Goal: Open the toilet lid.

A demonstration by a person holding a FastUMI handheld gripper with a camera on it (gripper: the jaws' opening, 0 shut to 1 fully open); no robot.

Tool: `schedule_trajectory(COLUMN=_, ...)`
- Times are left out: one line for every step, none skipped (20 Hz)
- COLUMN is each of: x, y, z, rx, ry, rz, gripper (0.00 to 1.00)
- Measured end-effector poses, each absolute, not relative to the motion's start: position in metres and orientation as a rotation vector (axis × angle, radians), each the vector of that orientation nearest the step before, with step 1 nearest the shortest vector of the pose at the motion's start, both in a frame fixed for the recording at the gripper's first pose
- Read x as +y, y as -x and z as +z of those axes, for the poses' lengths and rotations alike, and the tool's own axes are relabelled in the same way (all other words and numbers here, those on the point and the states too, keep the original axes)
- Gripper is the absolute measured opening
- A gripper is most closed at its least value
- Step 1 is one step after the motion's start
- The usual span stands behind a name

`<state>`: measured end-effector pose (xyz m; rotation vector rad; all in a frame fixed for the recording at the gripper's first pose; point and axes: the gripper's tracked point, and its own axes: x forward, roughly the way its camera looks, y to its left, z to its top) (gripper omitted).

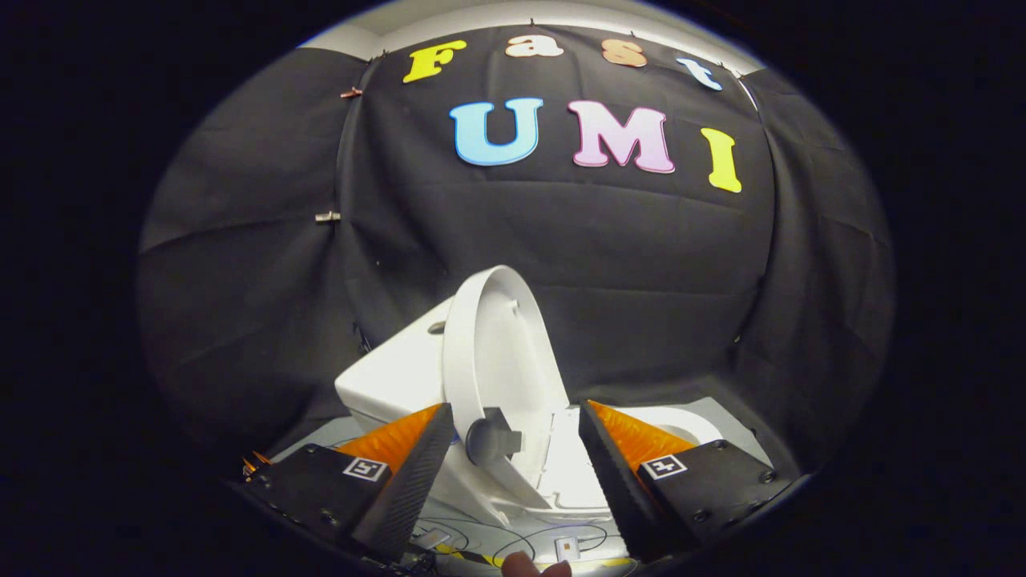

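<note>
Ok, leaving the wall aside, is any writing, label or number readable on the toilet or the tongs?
Raised toilet lid: no text.
Cistern: no text.
Square markers on the tongs: black-and-white pattern, no words.
Small white tag among the floor cables: too small to read.
The tongs are open, with the lid's grey knob between their fingers.

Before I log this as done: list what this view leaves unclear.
- Toilet bowl: mostly hidden behind the gripper's open fingers and the raised lid.
- Lid's hinge: covered by the fingers.
- Tank: far side hidden by the lid.
- Cables on the floor: ends cut off between the fingers.
</note>
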<state>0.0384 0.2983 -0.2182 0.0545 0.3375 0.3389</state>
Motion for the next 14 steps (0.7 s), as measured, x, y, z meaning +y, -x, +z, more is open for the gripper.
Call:
schedule_trajectory(x=0.294, y=-0.039, z=-0.207, rx=0.319, ry=-0.056, rz=0.349, gripper=0.99)
schedule_trajectory(x=0.286, y=-0.038, z=-0.196, rx=0.299, ry=-0.058, rz=0.350, gripper=0.98)
schedule_trajectory(x=0.275, y=-0.038, z=-0.185, rx=0.277, ry=-0.059, rz=0.342, gripper=0.98)
schedule_trajectory(x=0.266, y=-0.038, z=-0.174, rx=0.253, ry=-0.062, rz=0.336, gripper=0.99)
schedule_trajectory(x=0.256, y=-0.037, z=-0.163, rx=0.231, ry=-0.064, rz=0.328, gripper=0.99)
schedule_trajectory(x=0.247, y=-0.037, z=-0.154, rx=0.212, ry=-0.075, rz=0.321, gripper=0.98)
schedule_trajectory(x=0.237, y=-0.036, z=-0.145, rx=0.196, ry=-0.086, rz=0.313, gripper=0.99)
schedule_trajectory(x=0.228, y=-0.035, z=-0.136, rx=0.186, ry=-0.097, rz=0.303, gripper=0.98)
schedule_trajectory(x=0.217, y=-0.034, z=-0.129, rx=0.178, ry=-0.100, rz=0.291, gripper=0.98)
schedule_trajectory(x=0.209, y=-0.032, z=-0.123, rx=0.172, ry=-0.107, rz=0.286, gripper=0.98)
schedule_trajectory(x=0.201, y=-0.029, z=-0.115, rx=0.162, ry=-0.113, rz=0.282, gripper=0.99)
schedule_trajectory(x=0.192, y=-0.027, z=-0.107, rx=0.145, ry=-0.119, rz=0.272, gripper=0.99)
schedule_trajectory(x=0.179, y=-0.026, z=-0.099, rx=0.122, ry=-0.124, rz=0.255, gripper=0.99)
schedule_trajectory(x=0.167, y=-0.026, z=-0.091, rx=0.101, ry=-0.122, rz=0.234, gripper=0.99)
